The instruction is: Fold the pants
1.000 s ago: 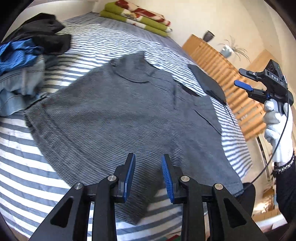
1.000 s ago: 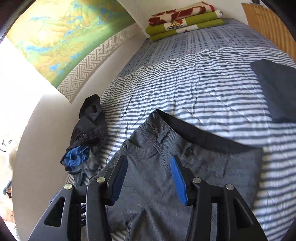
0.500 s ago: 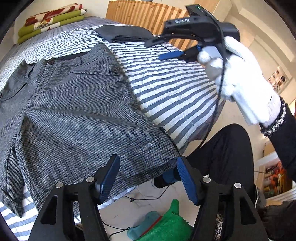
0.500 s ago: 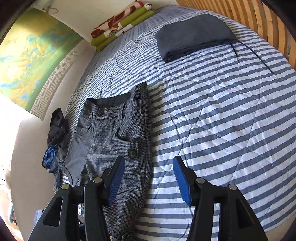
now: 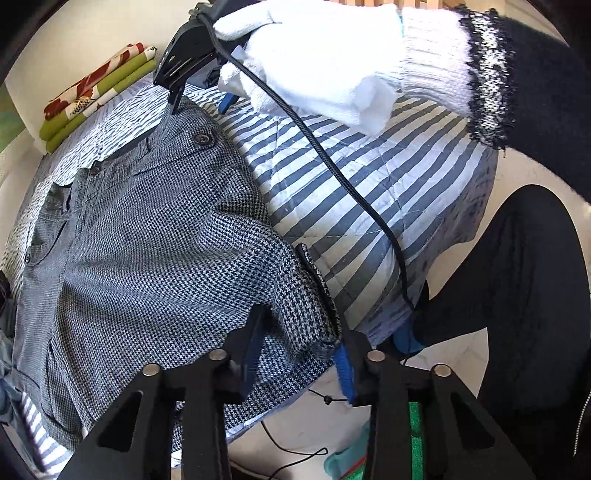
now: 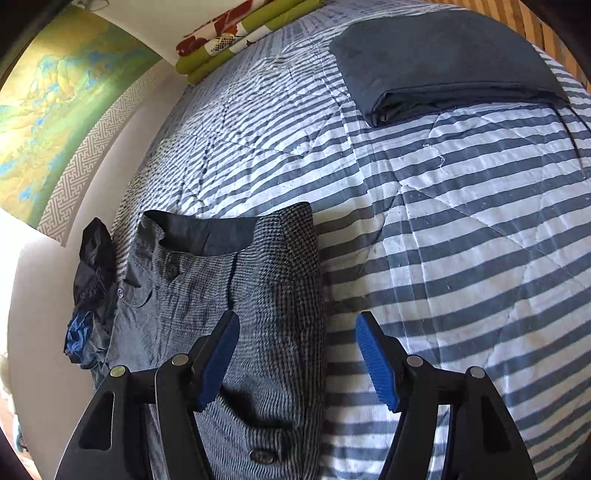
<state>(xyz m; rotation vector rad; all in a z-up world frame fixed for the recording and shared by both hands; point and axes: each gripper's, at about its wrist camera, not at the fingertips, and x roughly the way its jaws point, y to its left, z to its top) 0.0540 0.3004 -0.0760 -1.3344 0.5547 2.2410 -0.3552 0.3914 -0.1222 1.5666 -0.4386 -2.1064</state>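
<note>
Two tools in our hands over the bed. Houndstooth grey pants (image 5: pixel 147 236) lie flat on the striped quilt (image 6: pixel 461 236), waistband toward the far wall, one leg hem reaching the bed's near edge.

Left tool (image 5: pixel 299 360): jaws part-open, straddling the hem corner of the pants at the bed edge; cloth sits between the blue pads, but we cannot tell whether either pad presses it.

Right tool (image 6: pixel 297 356): jaws wide, hovering over the outer seam of the pants below the waistband, one finger above the cloth, the other above bare quilt. Nothing gripped. In the left wrist view our white-gloved right hand (image 5: pixel 317 55) carries it, black cable (image 5: pixel 347 184) trailing down across the quilt.

Folded dark blue garment (image 6: pixel 439 55) rests on the quilt, well apart from the pants. Folded green and red blankets (image 6: pixel 240 29) sit at the head of the bed. Crumpled dark and blue clothes (image 6: pixel 88 295) are piled just beside the pants, against the wall
</note>
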